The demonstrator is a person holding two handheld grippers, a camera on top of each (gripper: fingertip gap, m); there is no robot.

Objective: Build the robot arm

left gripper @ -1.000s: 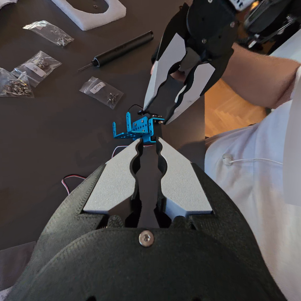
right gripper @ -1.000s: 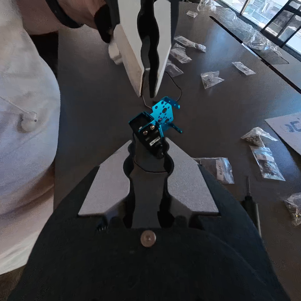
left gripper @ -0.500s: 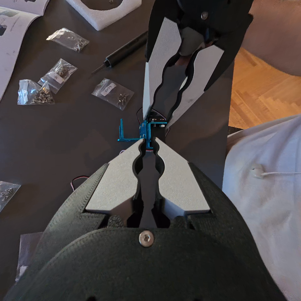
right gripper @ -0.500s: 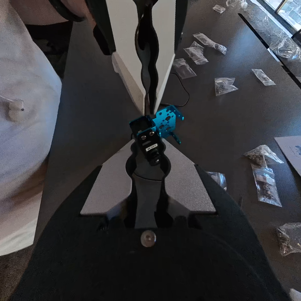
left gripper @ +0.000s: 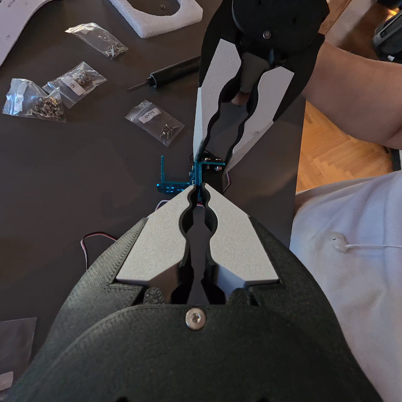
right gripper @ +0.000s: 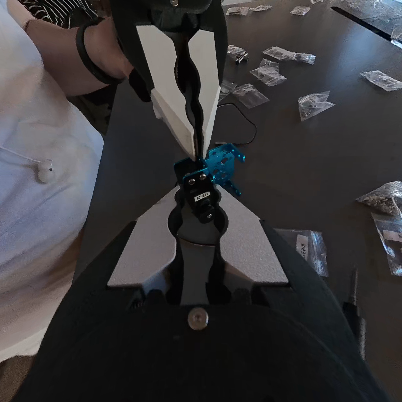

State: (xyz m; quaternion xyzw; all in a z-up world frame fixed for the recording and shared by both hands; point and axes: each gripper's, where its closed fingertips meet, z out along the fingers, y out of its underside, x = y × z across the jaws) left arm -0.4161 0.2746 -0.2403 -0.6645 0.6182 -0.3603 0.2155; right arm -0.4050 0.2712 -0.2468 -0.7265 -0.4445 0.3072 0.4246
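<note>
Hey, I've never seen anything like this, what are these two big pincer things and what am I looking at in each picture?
These are two hand-held grippers, each carrying its own camera looking along its fingers. One picture comes from the left gripper, the other from the right gripper, so each also shows the other opposite. Together they hold one small assembly: the left is pinched on a blue metal bracket, the right is closed around the black servo motor fixed to it. On the dark table lie clear bags of screws, a black screwdriver and white foam.
</note>
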